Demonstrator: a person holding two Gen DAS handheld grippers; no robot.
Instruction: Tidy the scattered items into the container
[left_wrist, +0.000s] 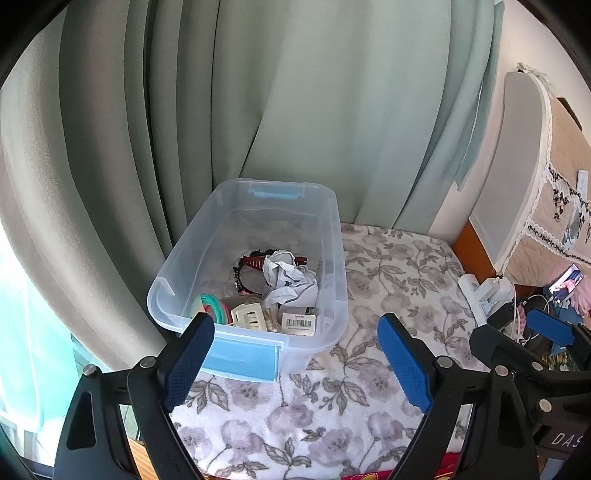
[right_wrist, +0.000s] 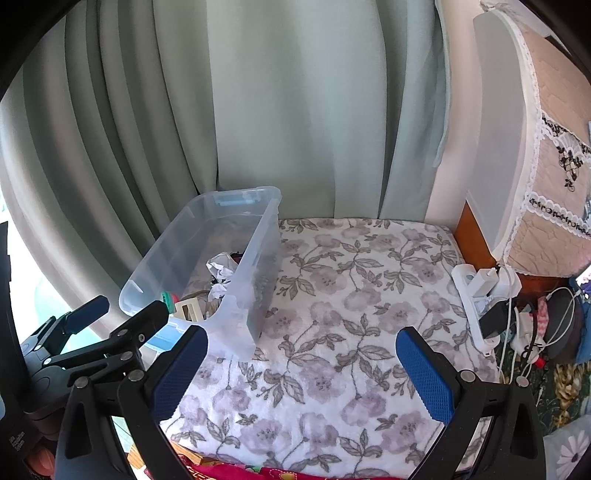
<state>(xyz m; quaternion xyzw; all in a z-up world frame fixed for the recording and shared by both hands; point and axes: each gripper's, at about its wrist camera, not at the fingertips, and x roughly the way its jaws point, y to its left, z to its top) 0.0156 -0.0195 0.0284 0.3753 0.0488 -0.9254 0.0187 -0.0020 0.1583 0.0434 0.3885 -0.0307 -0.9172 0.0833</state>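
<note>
A clear plastic bin (left_wrist: 334, 240) with blue latches stands at the back left of the floral-covered surface (left_wrist: 388, 280). Inside lie a crumpled white paper (left_wrist: 290, 280), a dark red hair clip (left_wrist: 255, 263), a cream claw clip (left_wrist: 249, 317), teal and pink rings (left_wrist: 210, 304) and a barcoded packet (left_wrist: 299, 321). My left gripper (left_wrist: 295, 334) hovers open just in front of the bin's near wall, nothing between its blue pads. My right gripper (right_wrist: 301, 350) is open over bare floral cloth to the right of the bin (right_wrist: 264, 258), also empty. The left gripper (right_wrist: 103, 308) shows at the right wrist view's left edge.
Grey-green curtains (left_wrist: 295, 110) hang right behind the bin. A white power strip with chargers and cables (right_wrist: 484, 295) lies along the surface's right edge. Beyond it are a wooden headboard with a lace-trimmed cover (right_wrist: 546, 177) and a lit phone (left_wrist: 565, 282).
</note>
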